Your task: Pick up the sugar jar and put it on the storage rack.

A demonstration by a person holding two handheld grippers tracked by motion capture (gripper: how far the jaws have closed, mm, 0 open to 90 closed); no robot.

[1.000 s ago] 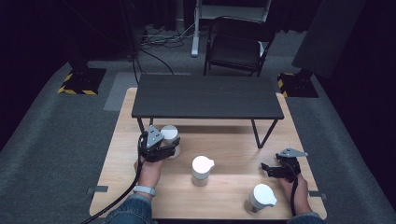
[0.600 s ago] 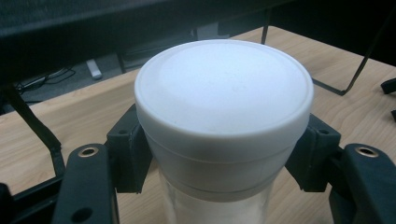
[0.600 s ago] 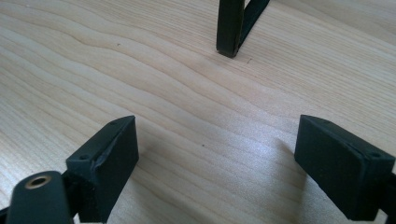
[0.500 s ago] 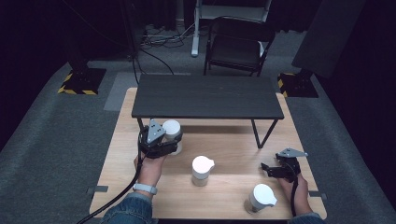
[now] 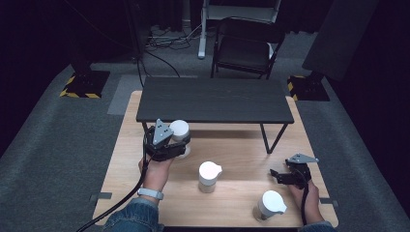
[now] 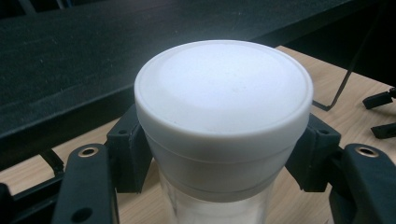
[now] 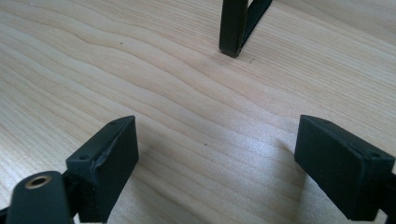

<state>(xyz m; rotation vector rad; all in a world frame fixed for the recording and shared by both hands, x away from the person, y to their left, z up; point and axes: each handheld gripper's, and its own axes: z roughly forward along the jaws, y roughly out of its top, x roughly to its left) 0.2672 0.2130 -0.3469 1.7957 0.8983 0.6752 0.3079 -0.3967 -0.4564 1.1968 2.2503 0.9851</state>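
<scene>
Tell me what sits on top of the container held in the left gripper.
A white lid caps the container clamped in the left gripper. The body below the lid looks translucent, but the lid covers the opening, so any contents cannot be seen.

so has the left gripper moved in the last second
Yes. In the high view the left gripper, shut on the white-lidded jar, has risen and moved forward toward the black shelf; the jar's lid now reaches its front edge.

Black two-jaw grippers (image 5: 180, 145), grey three-cornered plates; denim sleeves; white wristband
</scene>
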